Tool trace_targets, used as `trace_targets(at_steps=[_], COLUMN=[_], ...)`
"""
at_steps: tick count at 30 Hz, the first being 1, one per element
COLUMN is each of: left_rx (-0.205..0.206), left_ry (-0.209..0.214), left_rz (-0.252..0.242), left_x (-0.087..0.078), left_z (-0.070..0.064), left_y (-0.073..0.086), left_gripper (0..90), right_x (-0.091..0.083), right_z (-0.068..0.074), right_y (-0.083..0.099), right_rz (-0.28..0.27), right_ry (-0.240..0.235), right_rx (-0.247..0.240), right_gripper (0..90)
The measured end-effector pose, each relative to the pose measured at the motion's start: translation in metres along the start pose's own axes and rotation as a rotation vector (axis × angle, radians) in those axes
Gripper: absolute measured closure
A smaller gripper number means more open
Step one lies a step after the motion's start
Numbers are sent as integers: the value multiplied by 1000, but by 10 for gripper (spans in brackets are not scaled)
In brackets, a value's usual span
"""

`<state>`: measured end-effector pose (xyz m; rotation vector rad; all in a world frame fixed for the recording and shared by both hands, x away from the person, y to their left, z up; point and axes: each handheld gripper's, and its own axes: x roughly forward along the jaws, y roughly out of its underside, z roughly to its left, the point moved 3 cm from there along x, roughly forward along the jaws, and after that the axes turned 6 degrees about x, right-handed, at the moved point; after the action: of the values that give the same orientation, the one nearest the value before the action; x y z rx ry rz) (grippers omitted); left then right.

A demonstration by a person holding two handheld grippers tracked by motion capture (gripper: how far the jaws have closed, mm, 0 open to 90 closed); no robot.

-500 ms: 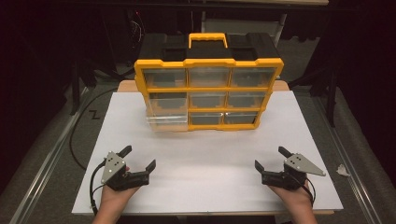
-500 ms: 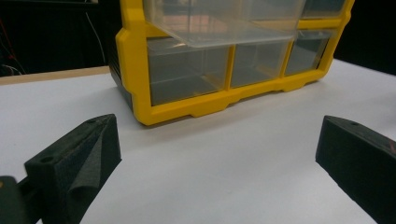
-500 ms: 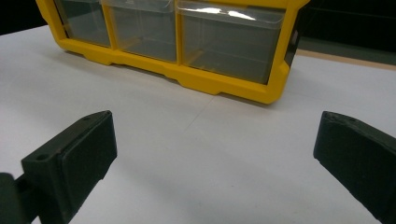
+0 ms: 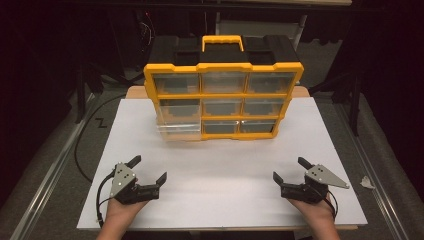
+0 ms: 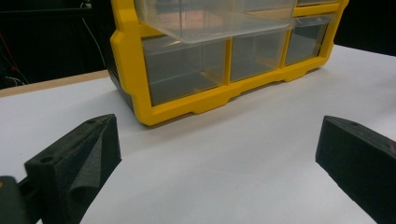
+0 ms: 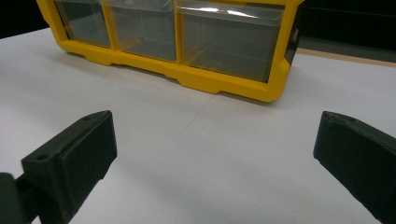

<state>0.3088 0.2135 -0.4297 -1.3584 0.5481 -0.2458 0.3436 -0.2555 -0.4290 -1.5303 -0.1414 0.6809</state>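
Both claws spread wide, empty: left claw [image 4: 149, 171], right claw [image 4: 288, 170] low on the counter [image 4: 220, 165]. Yellow organizer [image 4: 223, 100] stands well ahead between them, one clear drawer [image 5: 219, 21] sticking out, contents unreadable.

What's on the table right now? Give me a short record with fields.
surface: white table
main item: yellow organizer, upright, clear drawers
open drawer: middle-left drawer pulled partway out
left gripper: open, holding nothing, near the table's front edge
right gripper: open, holding nothing, near the table's front edge
contact: neither gripper touches the organizer
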Motion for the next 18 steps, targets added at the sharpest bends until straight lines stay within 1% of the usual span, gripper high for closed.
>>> trace_targets(at_steps=[4,18], left_rx=[-1,-6], left_ry=[-1,-1], left_rz=[1,-1], left_x=[0,0], left_z=[0,1], left_y=[0,1], left_gripper=[6,6], right_x=[1,1], right_z=[0,-1], right_y=[0,0], right_rz=[-1,-2], right_ry=[-9,5], right_rx=[0,9], right_gripper=[6,6])
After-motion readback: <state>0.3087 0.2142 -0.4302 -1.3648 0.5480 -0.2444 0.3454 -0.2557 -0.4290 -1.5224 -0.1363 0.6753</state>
